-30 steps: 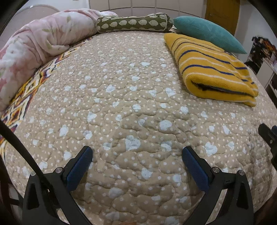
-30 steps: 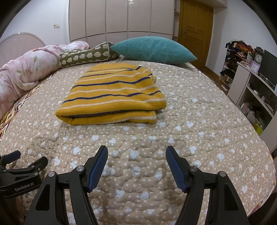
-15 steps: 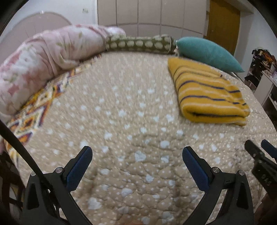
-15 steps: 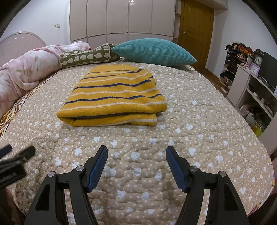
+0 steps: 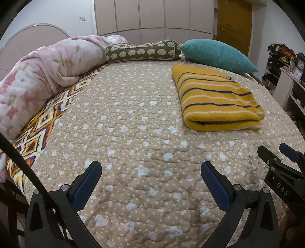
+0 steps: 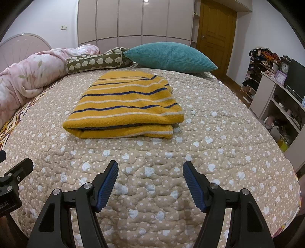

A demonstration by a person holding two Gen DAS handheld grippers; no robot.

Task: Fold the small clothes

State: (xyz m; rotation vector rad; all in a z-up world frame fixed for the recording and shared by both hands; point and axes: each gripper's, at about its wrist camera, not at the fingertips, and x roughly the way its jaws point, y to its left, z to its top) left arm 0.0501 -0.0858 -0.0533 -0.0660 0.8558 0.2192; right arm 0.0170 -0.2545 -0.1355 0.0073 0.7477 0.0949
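Lying folded on bed (image 6: 219, 133), sweater (image 6: 125, 106) dead ahead of right gripper (image 6: 150, 183), clear of fingers, long axis running away. From left gripper (image 5: 151, 183): ahead, off right. Both spread wide, empty. Right nearer.

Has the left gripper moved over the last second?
Yes. The left gripper has pulled back and up from the bed: the yellow striped sweater now sits lower and smaller, revealing more wardrobe.

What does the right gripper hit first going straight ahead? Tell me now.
Probably the folded yellow knit garment with navy and white stripes, dead ahead of the open right gripper. Only bare beige quilted bedspread lies between, though depth is unclear.
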